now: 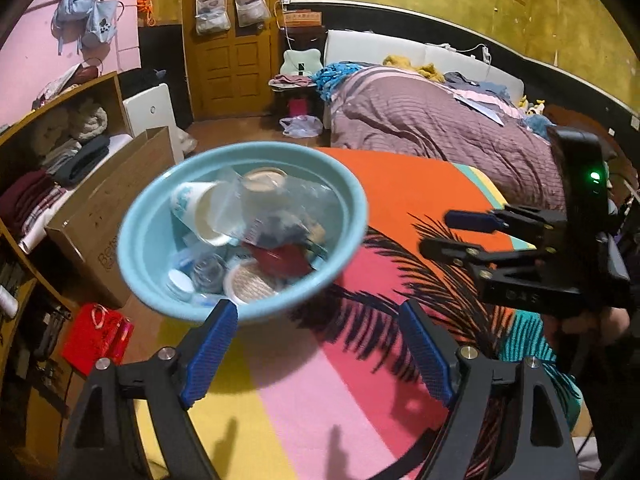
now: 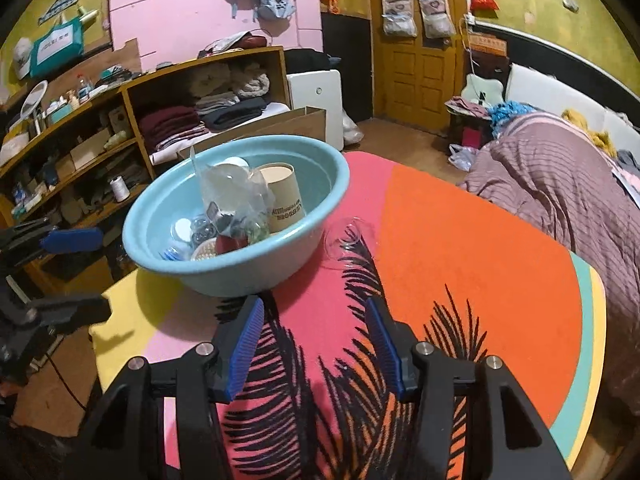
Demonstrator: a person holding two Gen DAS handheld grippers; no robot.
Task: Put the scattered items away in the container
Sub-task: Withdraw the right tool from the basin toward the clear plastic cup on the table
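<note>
home bedroom: bed (image 1: 432,120), clothes shelves (image 2: 208,112)

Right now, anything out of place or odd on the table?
One item is left out: a clear plastic cup lies tipped on its side on the colourful mat, just right of the blue basin. The other items sit piled in the basin. Both tongs are open and empty.
</note>
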